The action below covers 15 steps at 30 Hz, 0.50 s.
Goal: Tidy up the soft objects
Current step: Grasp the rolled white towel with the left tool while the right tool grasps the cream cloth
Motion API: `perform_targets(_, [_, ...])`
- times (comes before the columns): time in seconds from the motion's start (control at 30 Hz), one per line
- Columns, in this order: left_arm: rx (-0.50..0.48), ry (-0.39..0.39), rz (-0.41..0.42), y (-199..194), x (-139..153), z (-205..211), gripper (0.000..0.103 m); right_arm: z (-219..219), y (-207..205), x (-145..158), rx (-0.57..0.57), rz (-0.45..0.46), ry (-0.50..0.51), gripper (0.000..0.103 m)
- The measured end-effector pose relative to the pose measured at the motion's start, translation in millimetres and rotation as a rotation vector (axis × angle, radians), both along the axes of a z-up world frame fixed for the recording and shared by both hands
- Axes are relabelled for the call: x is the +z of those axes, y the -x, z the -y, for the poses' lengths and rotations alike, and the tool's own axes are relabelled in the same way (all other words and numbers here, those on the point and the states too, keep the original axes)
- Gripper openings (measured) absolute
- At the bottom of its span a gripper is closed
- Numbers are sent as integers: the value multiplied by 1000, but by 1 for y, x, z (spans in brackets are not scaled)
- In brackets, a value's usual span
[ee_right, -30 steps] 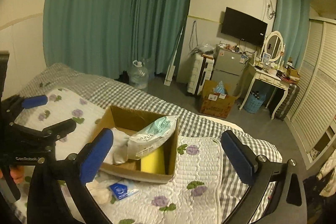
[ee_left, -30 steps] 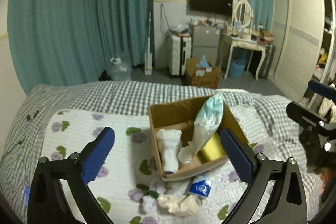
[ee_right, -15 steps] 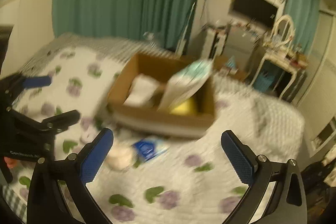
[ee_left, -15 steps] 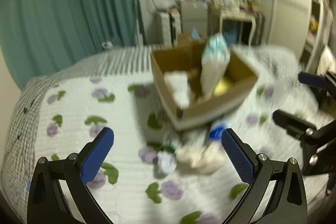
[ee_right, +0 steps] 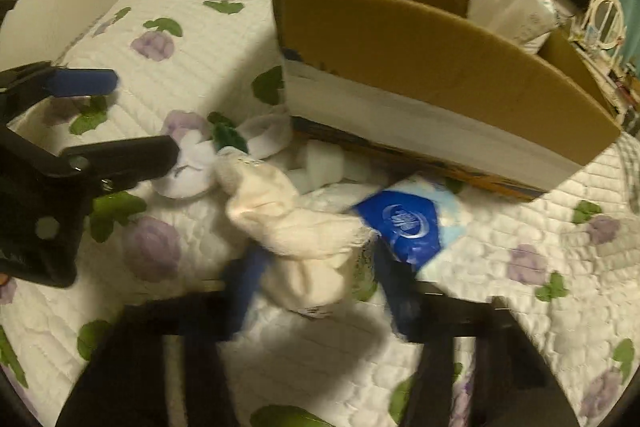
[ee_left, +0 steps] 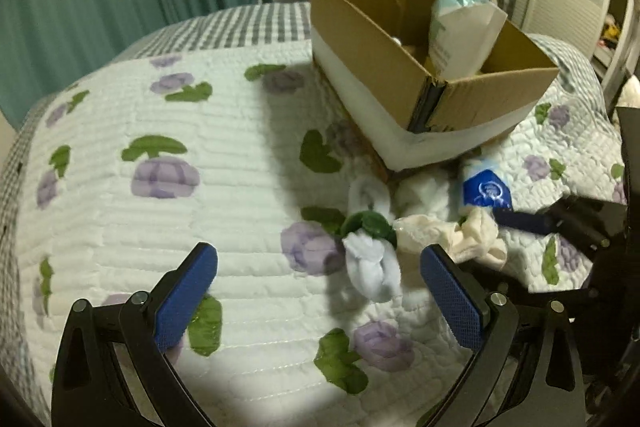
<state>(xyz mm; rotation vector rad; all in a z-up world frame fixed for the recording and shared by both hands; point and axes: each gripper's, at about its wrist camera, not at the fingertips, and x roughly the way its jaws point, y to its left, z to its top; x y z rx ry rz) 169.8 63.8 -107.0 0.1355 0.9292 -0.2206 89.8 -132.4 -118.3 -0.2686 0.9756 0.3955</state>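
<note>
Several soft things lie loose on the bed quilt (ee_left: 224,163), just in front of the cardboard box (ee_left: 400,75), which already keeps a pale green packet (ee_left: 460,27) standing inside. I judge the box is the collecting place, so the loose pieces wait beside it to be lifted in.

The right gripper (ee_right: 316,279) is low at the cream sock (ee_right: 296,227), and its jaws stand on both sides of the sock, narrowed around it. This view is blurred, so I cannot tell if they already press the cloth or are only near it. The sock is bunched and soft, so it should fold easily between the jaws.

The left gripper (ee_left: 318,291) has its jaws wide apart and holds nothing. It points to the white sock with a green part (ee_left: 372,259), which lies on the quilt between its fingers but further forward, touching the cream sock. A blue tissue pack (ee_right: 408,223) lies just beside the cream sock, close under the box wall.

One risk, in my opinion: the socks touch each other, so lifting one can drag the other
</note>
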Motion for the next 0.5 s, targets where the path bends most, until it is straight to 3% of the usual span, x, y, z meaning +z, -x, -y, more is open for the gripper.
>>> perform_targets(0.1, [-12, -17, -9, -3, -2, 7, 102, 10, 1, 9, -20, 25, -42, 17])
perform_targets(0.27, [-36, -83, -42, -11, -10, 22, 93, 41, 5, 46, -101, 126, -109, 16])
perform_targets(0.33, [-53, -104, -67, -17, -17, 28, 85, 50, 2, 50, -127, 145, -88, 17])
perform_targets(0.4, [-60, -122, -108, -23, -26, 33, 71, 59, -3, 48, -153, 124, -100, 17])
perform_targets(0.47, [-70, -142, -135, -28, -37, 37, 67, 65, -8, 41, -169, 92, -118, 17])
perform_targets(0.5, [-70, -153, -138, -29, -40, 39, 58, 66, -7, 38, -173, 87, -114, 17])
